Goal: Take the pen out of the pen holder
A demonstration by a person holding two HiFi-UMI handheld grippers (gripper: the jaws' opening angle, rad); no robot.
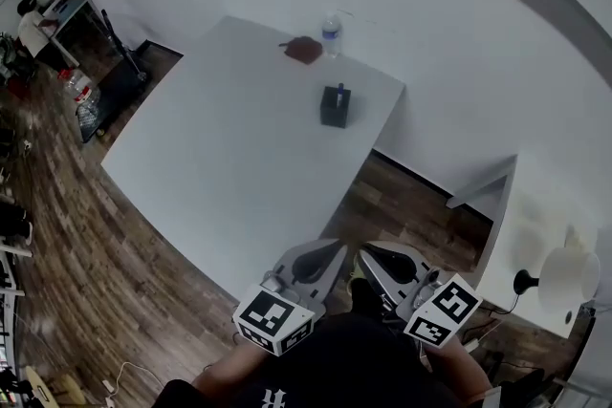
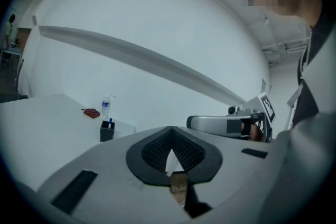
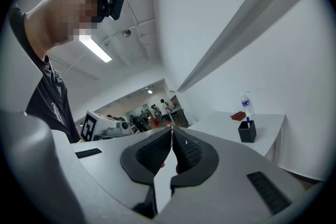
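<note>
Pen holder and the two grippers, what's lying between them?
Nothing: in the head view only bare white table and a strip of wood floor separate the pen holder from the left gripper and right gripper.

head view: looked steeply down from above, table (image 1: 239, 158) well ahead | left gripper view: low, nearly level, faced along the table | right gripper view: likewise, from farther right | shared by all three: pen holder (image 1: 335, 106), bottle (image 1: 331, 35), both distant
</note>
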